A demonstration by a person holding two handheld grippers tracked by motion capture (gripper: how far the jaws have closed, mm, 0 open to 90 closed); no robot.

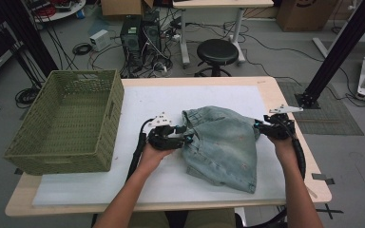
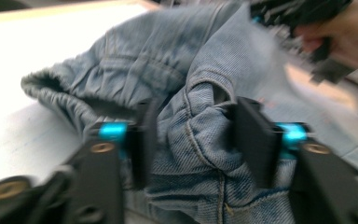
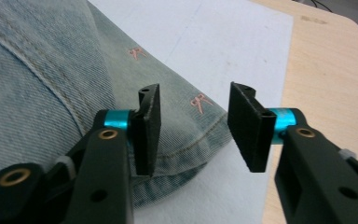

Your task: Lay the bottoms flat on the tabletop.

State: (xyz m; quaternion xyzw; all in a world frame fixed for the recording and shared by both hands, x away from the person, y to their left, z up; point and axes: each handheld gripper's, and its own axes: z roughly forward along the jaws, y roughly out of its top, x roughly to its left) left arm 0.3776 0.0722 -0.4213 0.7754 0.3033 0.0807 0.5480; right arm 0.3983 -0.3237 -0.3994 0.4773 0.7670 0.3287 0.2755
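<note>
The left gripper has its two black jaws on either side of a bunched fold of the denim garment. The cloth fills the gap between them, and both pads look pressed against it. This picture is blurry, so the grip is hard to judge for sure. From the high view, the left gripper sits at the left edge of the garment.

The right gripper has its jaws apart. Nothing is pinched between them. One jaw stands over the hem of the garment, and the other stands over the white mat. In the high view, the right gripper is at the far right corner of the garment.

The garment is pale blue and crumpled. It lies on the white mat in the middle of the wooden table, a little to the right. A green woven basket stands on the left side of the table, well apart from the garment.
</note>
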